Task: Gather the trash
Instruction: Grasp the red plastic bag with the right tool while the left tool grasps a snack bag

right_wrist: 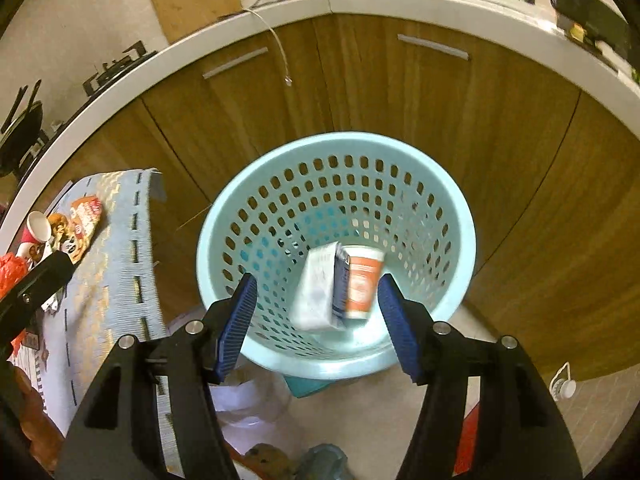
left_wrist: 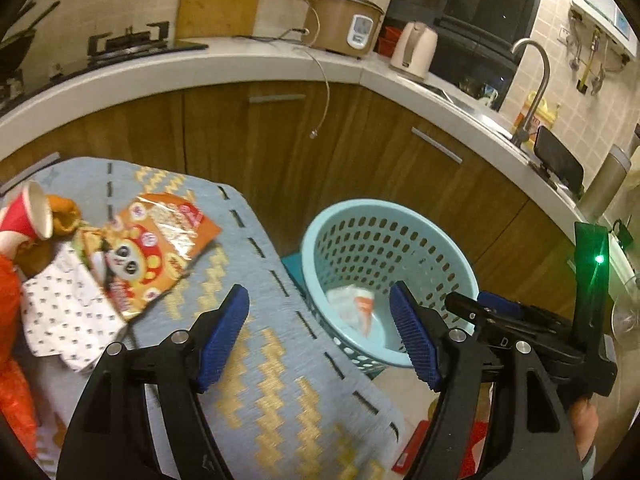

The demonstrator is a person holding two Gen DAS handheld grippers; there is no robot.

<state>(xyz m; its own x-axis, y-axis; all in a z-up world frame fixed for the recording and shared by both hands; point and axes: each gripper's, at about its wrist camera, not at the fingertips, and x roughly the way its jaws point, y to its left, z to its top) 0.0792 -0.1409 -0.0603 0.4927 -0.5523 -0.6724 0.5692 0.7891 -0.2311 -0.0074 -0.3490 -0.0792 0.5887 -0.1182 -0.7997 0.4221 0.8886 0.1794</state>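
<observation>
on the counter [left_wrist: 280,380] at left, a cup [left_wrist: 28,216], snack bag [left_wrist: 156,248] and paper [left_wrist: 68,316] remain uncollected. the left gripper [left_wrist: 320,332] is open, empty. the right gripper [right_wrist: 318,320] gapes over the basket [right_wrist: 336,364], where a carton [right_wrist: 320,292] and cup [right_wrist: 362,284] lie.

No legible text in either view. Snack bag [left_wrist: 158,248] has red printed characters and a panda face, too blurred to read. Cup [right_wrist: 362,286] and carton [right_wrist: 320,292] in the basket [right_wrist: 280,360]: print smeared, unreadable.

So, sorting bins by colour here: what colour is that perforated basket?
Light blue-turquoise basket, with rows of oval holes; clearest in the right wrist view.
</observation>
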